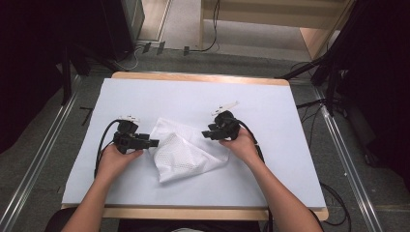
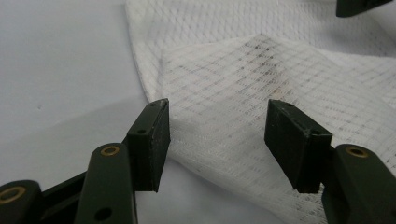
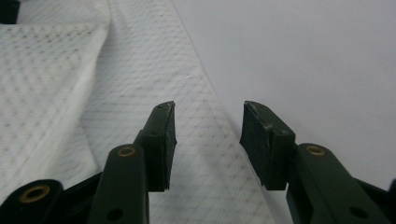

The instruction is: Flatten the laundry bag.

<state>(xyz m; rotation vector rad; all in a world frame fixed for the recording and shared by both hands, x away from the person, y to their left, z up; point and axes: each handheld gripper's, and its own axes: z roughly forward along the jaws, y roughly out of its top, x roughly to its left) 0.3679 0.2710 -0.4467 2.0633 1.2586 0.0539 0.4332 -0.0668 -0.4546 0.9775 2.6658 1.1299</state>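
Note:
A white mesh cloth (image 1: 181, 150) lies crumpled and partly folded on the white sheet (image 1: 270, 159) in the middle of the table. My left gripper (image 1: 154, 143) lies level at the cloth's left edge and points right. In the left gripper view its jaws stand open (image 2: 218, 105) over the folded mesh (image 2: 233, 70), and nothing is pinched. My right gripper (image 1: 207, 134) sits at the cloth's upper right edge and points left. In its own view the jaws are open (image 3: 208, 106) just above the cloth's edge (image 3: 140, 70), gripping nothing.
The white sheet covers a wooden table (image 1: 193, 77) whose edges show at the back and the front. Bare sheet extends all around the cloth. Cables (image 1: 104, 140) trail from both grippers. Dark stands and floor rails flank the table.

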